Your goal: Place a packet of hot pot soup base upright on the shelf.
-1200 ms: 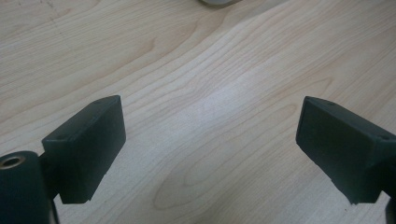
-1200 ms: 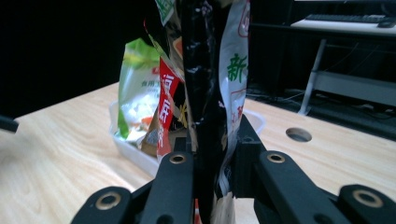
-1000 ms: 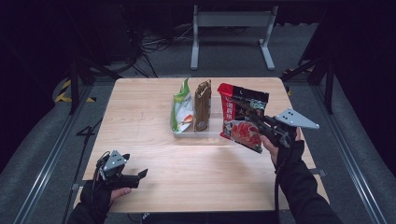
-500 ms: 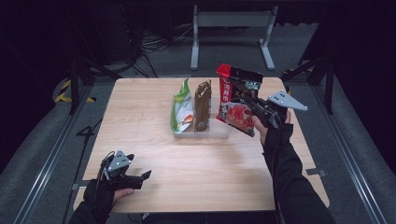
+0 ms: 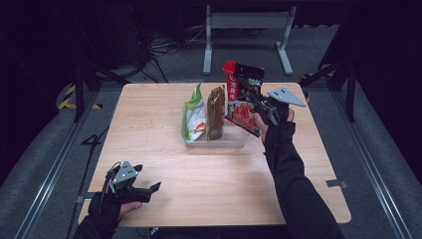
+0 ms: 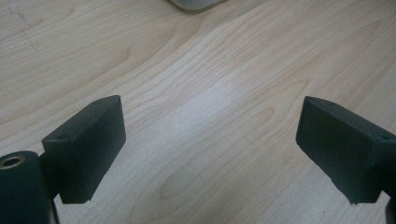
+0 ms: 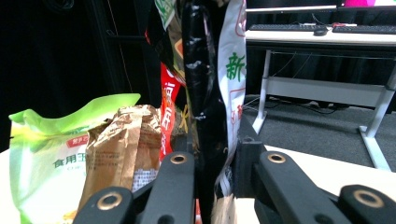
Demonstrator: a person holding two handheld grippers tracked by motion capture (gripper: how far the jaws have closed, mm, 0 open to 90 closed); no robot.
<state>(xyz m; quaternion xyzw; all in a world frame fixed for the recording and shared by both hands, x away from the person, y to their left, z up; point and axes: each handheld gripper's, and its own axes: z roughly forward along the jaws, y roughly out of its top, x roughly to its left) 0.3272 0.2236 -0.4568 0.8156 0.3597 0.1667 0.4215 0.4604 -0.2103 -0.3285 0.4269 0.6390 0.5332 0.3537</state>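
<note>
A red and black snack packet [image 5: 242, 99] hangs upright above the right end of a clear plastic bin [image 5: 234, 141], with my right gripper [image 5: 257, 105] shut on its right edge. The right gripper view has the packet [image 7: 205, 84] edge-on between the jaws. In the bin stand a green packet [image 5: 194, 117] and a brown packet [image 5: 216, 112], also seen as the green packet [image 7: 51, 158] and the brown packet [image 7: 123, 149]. My left gripper [image 5: 149, 190] rests open near the table's front left corner, over bare wood [image 6: 210, 116], nothing between its jaws.
The wooden table [image 5: 159, 149] has free room left of and in front of the bin. A grey metal frame [image 5: 246, 30] stands on the floor behind the table. A white desk with keyboards [image 7: 322, 32] is in the background.
My right gripper has carried the red packet up and leftward, from beside the bin to above its right end. The left gripper has stayed near the front left corner.
</note>
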